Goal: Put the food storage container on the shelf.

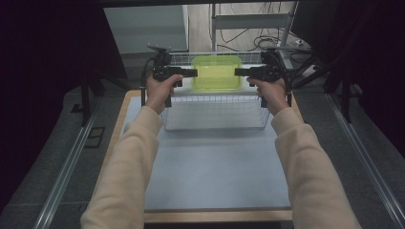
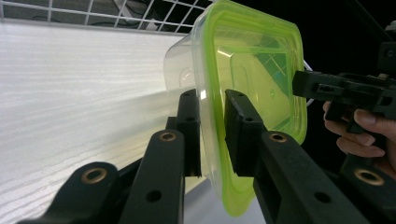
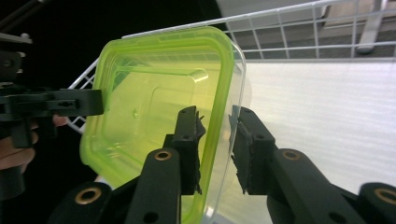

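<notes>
The green-lidded clear container (image 1: 216, 72) hangs over the far half of the wire basket (image 1: 215, 125), taken at its two short ends, its lid rim between each pair of jaws. In the left claw (image 2: 212, 133) view the pads sit against the rim, so I read it as gripping the container. In the right claw (image 3: 217, 149) view the inner pad touches the lid but the outer one stands just off the clear wall, so that claw looks open around the edge. The step in hand seems to be setting the container down into the basket and letting go. Next, both claws would need to open evenly and draw outward, away from the ends. The basket's side wires run near each hand, while the pale desk (image 1: 215, 176) in front lies free for pulling back
</notes>
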A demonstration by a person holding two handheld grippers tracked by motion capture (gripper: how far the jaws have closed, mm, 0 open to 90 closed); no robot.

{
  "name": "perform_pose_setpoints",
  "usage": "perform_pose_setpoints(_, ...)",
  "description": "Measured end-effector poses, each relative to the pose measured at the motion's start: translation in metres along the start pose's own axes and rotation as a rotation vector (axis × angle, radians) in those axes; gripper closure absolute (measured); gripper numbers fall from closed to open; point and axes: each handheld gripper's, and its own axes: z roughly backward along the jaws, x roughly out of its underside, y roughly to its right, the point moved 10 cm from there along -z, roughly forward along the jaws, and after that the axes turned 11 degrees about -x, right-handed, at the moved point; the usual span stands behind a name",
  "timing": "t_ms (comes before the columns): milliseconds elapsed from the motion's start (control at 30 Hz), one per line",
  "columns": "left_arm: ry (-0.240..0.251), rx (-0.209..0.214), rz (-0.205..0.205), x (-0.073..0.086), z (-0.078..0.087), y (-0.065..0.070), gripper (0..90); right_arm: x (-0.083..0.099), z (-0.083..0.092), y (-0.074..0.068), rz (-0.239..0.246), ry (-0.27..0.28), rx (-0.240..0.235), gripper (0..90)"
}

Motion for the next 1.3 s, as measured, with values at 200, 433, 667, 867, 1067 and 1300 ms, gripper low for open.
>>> perform_pose_setpoints(200,-0.001,-0.021,0.011,0.0,-0.006,-0.004,72.2,-0.001,-0.005,0.004,-0.008,0.004,0.012,65.1)
perform_pose_setpoints(433,0.005,-0.039,0.022,0.0,-0.015,-0.008,60.5,0.0,-0.009,0.009,-0.014,0.004,0.014,50.3)
perform_pose_setpoints(667,0.012,-0.026,-0.005,-0.001,-0.018,-0.002,38.4,0.001,-0.009,0.01,-0.032,0.037,-0.009,35.7)
perform_pose_setpoints(867,0.071,-0.031,-0.019,-0.007,-0.01,-0.001,24.7,-0.003,0.002,0.008,-0.013,0.082,-0.003,29.6)
perform_pose_setpoints(1067,0.104,-0.03,-0.087,-0.002,0.011,0.005,23.0,0.001,0.018,-0.005,0.07,0.085,-0.029,26.5)
perform_pose_setpoints(1300,0.133,-0.027,-0.15,0.019,0.039,0.006,23.0,0.027,0.046,-0.018,0.193,0.078,-0.059,25.5)
